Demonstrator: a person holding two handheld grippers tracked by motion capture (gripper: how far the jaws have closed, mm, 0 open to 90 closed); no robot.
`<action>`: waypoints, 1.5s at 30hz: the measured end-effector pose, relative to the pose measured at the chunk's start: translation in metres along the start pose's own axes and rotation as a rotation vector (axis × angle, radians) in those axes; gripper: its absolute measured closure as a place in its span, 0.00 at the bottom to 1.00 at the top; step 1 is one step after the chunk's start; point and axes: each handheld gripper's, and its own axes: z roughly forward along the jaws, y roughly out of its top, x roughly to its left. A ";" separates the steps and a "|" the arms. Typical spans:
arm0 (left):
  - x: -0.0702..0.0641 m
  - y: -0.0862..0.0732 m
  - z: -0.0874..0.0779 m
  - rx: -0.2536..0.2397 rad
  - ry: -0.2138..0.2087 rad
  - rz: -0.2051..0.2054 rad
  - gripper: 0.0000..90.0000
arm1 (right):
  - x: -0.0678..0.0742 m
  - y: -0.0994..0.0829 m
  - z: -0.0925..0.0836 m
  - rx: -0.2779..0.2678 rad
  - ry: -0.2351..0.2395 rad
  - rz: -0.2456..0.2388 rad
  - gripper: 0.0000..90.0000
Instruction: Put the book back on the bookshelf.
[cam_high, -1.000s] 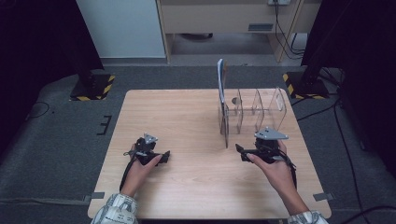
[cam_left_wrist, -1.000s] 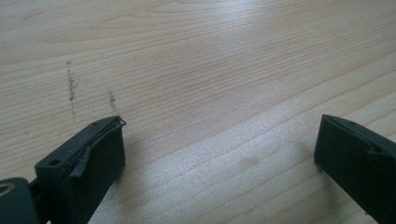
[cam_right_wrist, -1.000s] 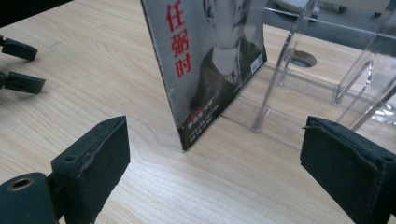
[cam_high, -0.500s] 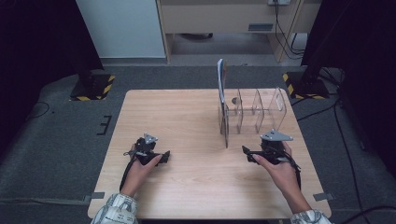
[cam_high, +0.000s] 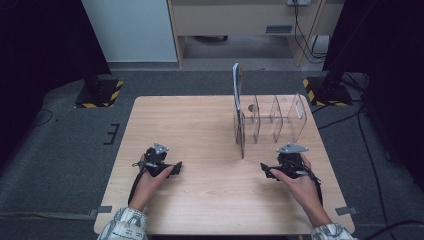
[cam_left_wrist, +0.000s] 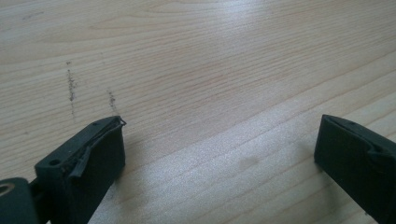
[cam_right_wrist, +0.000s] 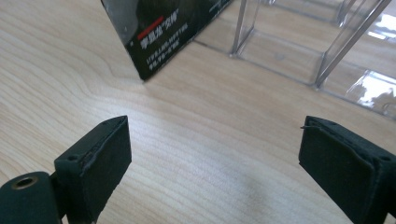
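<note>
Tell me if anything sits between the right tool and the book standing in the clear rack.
Nothing visible does. The right tool is open, and bare table lies between it and the book, which stands upright at the left end of the clear rack.

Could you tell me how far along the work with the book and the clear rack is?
Done, it seems: the book stands upright in the leftmost slot of the clear rack. In hand: nothing. The left tongs and right tongs are both open and empty, resting low over the wooden table, apart from the rack. Left: the other rack slots are empty, and I see no further book on the table to file.
</note>
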 end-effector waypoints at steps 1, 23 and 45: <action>0.000 0.000 0.000 0.000 0.000 0.000 0.01 | 0.000 -0.001 0.001 0.010 0.004 -0.001 0.11; 0.000 0.000 0.000 0.000 0.000 0.000 0.01 | -0.036 -0.017 0.017 0.046 -0.048 0.140 0.12; 0.000 0.000 0.000 0.001 -0.001 0.002 0.01 | -0.028 -0.026 0.032 0.073 -0.078 0.119 0.08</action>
